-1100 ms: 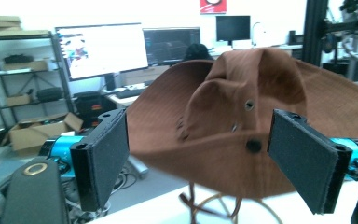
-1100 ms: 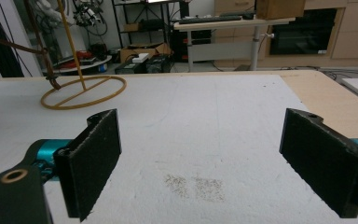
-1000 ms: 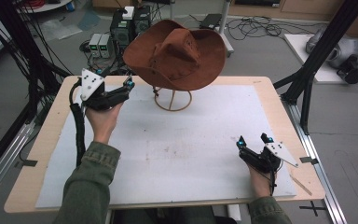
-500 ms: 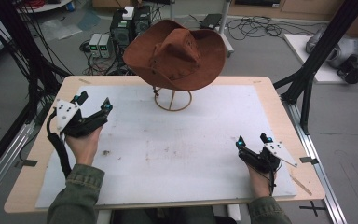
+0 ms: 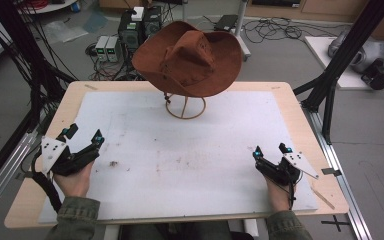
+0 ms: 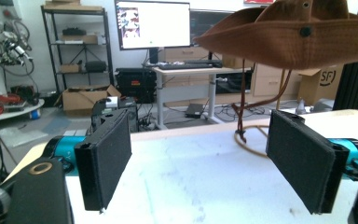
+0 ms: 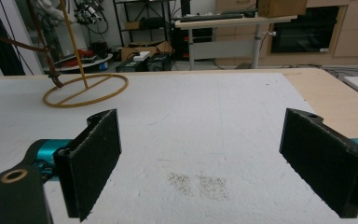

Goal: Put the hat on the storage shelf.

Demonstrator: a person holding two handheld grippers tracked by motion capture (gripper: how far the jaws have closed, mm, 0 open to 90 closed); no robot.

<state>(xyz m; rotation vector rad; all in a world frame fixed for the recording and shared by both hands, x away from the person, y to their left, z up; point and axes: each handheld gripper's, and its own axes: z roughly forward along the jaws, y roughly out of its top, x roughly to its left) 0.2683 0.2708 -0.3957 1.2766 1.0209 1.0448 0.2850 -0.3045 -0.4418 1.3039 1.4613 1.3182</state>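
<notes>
Work in hand: setting the brown suede wide-brimmed hat (image 5: 187,57) on the thin brass-coloured wire stand with a ring base (image 5: 185,107).
Hat: it sits on top of the stand, tilted, at the far middle of the bench (image 5: 290,107), well apart from both hands. From the left gripper view its brim (image 6: 289,35) hangs above the table and its cord dangles down beside the stand's stem.
Stand: upright on the white sheet covering the bench (image 5: 190,160); in the right gripper view its ring base (image 7: 86,89) lies flat on the sheet.
Left tongs (image 5: 84,136): spread wide and holding nothing, resting at the near left edge of the bench, pointing toward the hat; the left gripper view shows bare sheet between the two black pads.
Right tongs (image 5: 270,150): spread wide and holding nothing, resting at the near right of the bench; bare sheet with a few faint brown specks lies between the pads in the right gripper view.
Done, as I judge it: the hat is placed and released, since nothing touches it and it stays balanced.
Left to do: seemingly nothing, unless the tilt of the hat needs straightening.
</notes>
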